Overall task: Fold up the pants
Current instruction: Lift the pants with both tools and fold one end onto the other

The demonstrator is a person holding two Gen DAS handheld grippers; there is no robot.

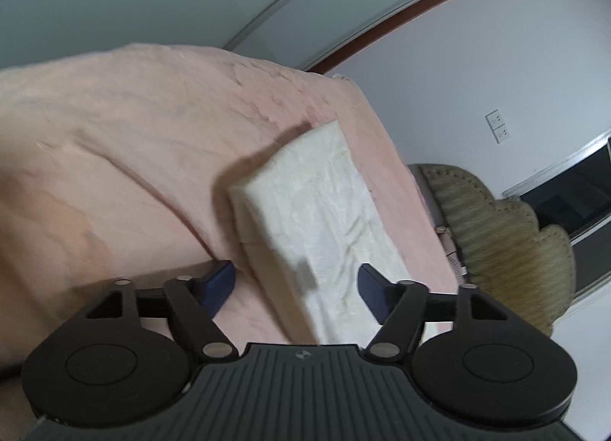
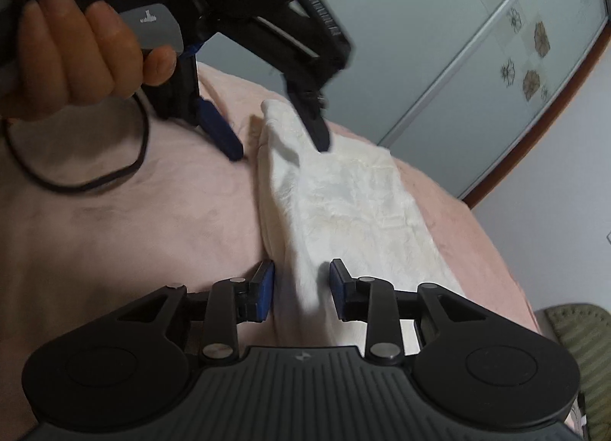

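Observation:
The white pants (image 1: 324, 211) lie folded into a long, narrow stack on the pink bed cover (image 1: 114, 143). My left gripper (image 1: 296, 282) is open, its fingers straddling the near end of the stack, nothing held. In the right wrist view the pants (image 2: 351, 208) run away from me. My right gripper (image 2: 301, 288) is open, with the near end of the fabric between its blue pads (image 2: 265, 288), not clamped. The left gripper (image 2: 280, 143) shows there too, open over the far end, held by a hand (image 2: 76, 43).
The pink cover (image 2: 114, 231) spreads wide to the left. The bed edge drops off right of the pants. A tufted olive chair (image 1: 496, 246) stands beside the bed. A black cable (image 2: 76, 181) loops on the cover. Wardrobe doors (image 2: 458, 59) stand behind.

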